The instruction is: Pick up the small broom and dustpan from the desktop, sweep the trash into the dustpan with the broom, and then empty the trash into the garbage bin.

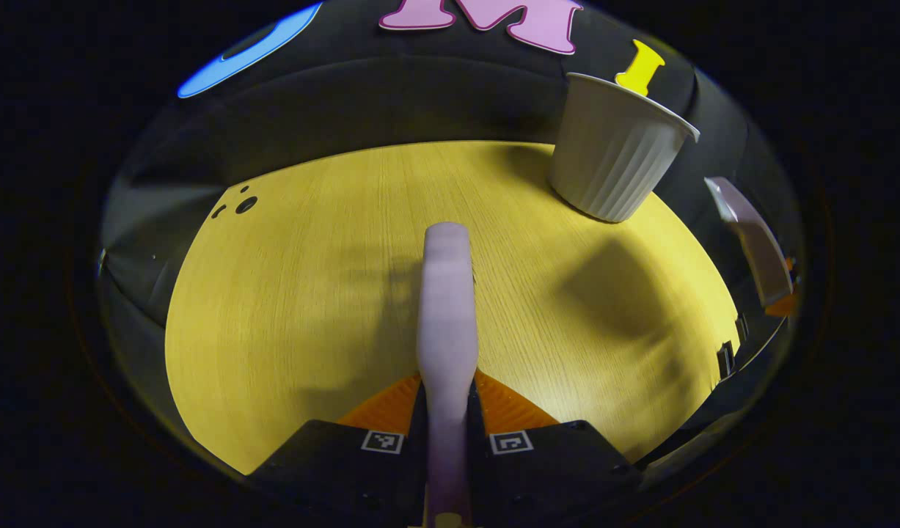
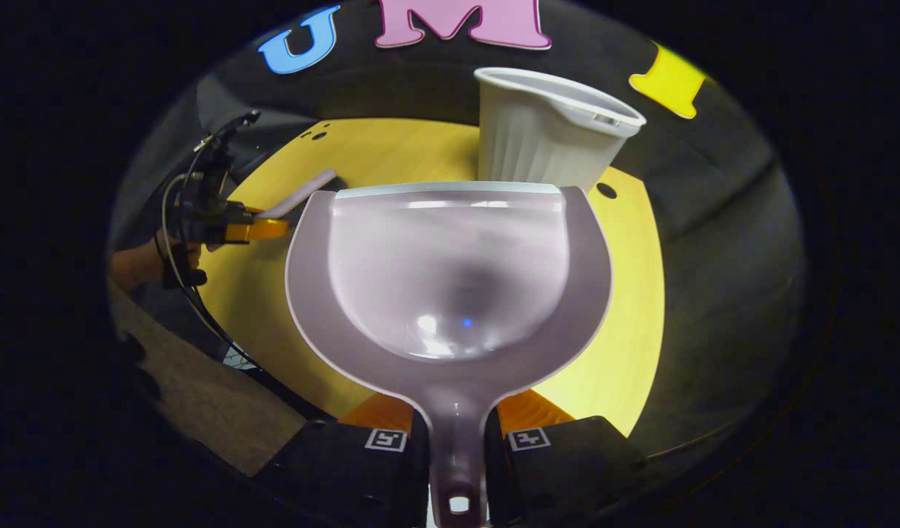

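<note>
A pale purple broom handle [image 1: 447, 308] runs forward from my left gripper [image 1: 447, 400], which is shut on it above the yellow wooden table [image 1: 288, 293]. The broom's bristles are hidden. My right gripper [image 2: 453, 418] is shut on the handle of the purple dustpan [image 2: 450, 271], whose hollow faces the camera with no trash visible inside. The white ribbed garbage bin [image 2: 545, 136] stands upright just behind the dustpan's front lip. In the left gripper view the bin [image 1: 615, 150] is at the far right of the table and the dustpan [image 1: 750, 235] shows at the right edge.
In the right gripper view the left gripper [image 2: 222, 224], a hand [image 2: 138, 264] and cables hover over the table's left side with the broom [image 2: 303, 194]. Small dark holes [image 1: 244, 204] mark the tabletop's far left. Grey floor [image 2: 215, 403] lies below the table's near edge.
</note>
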Demonstrator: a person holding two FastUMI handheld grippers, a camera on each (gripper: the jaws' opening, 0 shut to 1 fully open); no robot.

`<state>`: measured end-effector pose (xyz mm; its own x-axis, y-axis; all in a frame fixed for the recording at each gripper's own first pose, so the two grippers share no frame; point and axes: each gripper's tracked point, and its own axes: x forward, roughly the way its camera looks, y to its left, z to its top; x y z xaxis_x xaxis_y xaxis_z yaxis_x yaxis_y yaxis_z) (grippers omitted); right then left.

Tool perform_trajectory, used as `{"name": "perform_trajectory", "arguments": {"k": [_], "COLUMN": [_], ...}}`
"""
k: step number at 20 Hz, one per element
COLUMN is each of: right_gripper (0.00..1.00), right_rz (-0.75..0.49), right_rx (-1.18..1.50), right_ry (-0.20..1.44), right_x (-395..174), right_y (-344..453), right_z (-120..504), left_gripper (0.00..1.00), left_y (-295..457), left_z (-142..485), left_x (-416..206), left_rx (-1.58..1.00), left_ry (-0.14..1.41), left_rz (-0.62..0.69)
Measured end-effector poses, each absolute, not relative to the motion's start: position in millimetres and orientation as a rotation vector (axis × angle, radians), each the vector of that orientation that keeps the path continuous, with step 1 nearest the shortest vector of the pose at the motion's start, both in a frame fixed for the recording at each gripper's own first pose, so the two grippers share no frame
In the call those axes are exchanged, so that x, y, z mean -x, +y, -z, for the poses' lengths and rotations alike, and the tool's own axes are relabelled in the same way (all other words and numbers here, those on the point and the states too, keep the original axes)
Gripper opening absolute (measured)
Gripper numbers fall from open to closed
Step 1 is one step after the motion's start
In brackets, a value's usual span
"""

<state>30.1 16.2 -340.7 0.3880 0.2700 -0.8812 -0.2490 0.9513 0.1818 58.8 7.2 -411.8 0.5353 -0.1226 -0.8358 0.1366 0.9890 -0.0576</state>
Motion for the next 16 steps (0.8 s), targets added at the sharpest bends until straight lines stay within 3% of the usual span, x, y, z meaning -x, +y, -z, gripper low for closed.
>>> {"name": "perform_trajectory", "arguments": {"k": [4, 7, 14, 16], "right_gripper": [0.35, 0.35, 0.35, 0.35], "right_rz": [-0.362, -0.374, -0.411, -0.409], "right_rx": [-0.022, -0.001, 0.017, 0.013], "right_ry": [1.171, 1.18, 1.197, 1.21], "right_x": [-31.3, -30.2, -48.3, -51.9], "right_y": [44.3, 59.9, 84.2, 86.1], "right_z": [393.5, 418.9, 440.6, 443.6], "left_gripper": [0.31, 0.28, 0.25, 0.28], "left_y": [7.0, 7.4, 4.6, 4.6], "left_z": [413.7, 413.0, 414.4, 415.3], "left_x": [-59.3, -60.0, -57.8, -57.3], "left_rx": [-0.023, -0.021, -0.007, -0.009], "left_ry": [1.001, 1.0, 1.017, 1.027], "left_rz": [0.128, 0.108, 0.085, 0.082]}}
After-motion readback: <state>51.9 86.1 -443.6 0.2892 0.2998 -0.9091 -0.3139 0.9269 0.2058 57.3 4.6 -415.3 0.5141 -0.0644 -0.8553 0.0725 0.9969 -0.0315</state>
